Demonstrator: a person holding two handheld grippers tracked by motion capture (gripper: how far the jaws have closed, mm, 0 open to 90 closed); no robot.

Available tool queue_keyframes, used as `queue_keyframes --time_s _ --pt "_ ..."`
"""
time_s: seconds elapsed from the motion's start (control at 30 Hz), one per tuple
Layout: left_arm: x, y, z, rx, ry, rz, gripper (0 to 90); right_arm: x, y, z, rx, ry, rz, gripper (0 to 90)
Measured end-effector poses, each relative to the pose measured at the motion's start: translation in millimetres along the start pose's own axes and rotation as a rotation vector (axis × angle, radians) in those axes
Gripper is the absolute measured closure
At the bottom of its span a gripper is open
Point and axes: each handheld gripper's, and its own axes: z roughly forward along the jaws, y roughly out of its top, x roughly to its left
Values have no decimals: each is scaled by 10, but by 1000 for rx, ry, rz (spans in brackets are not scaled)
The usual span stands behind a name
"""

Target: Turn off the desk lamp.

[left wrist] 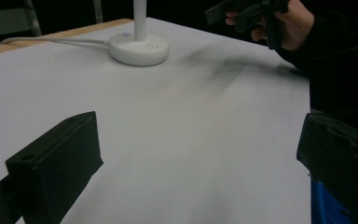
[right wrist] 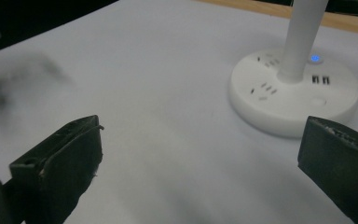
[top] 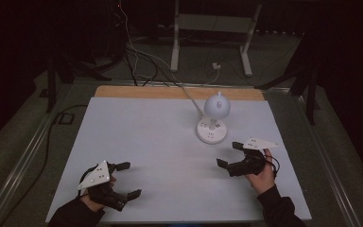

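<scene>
1. The white plastic desk lamp with a round base and globe-shaped head stands on the far right part of the pale grey desk, upright on its stem, with its white cable running off the far edge.
2. The right gripper view shows what the high view is too small to give: a small blue light lit on top of the lamp base, next to the stem, along with socket slots and a round button on the base's upper face.
3. The left gripper view looks across the desk to the same base with the cable leading away to its left, and to the person's other hand gripping its tool at the upper right.
4. Beyond the far edge of the desk are a strip of bare wood, a white metal stand and loose cables on the floor. Nothing lies between either pair of tongs and the lamp.
5. The right tongs hover just near of the lamp base, apart from it, pointing left; they are spread wide and grasp nothing.
6. The left tongs sit at the near left, well apart from the lamp, pointing right; they too are released, with bare desk between them.
</scene>
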Motion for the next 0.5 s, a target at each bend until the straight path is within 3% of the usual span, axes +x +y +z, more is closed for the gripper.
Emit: queue_keyframes --time_s 0.23,0.5 --pt "-5 -1 0 2 2 2 3 77 -194 -84 50 13 3 0" --pt "-7 3 0 0 2 4 3 113 -399 -237 92 -4 -12 0"
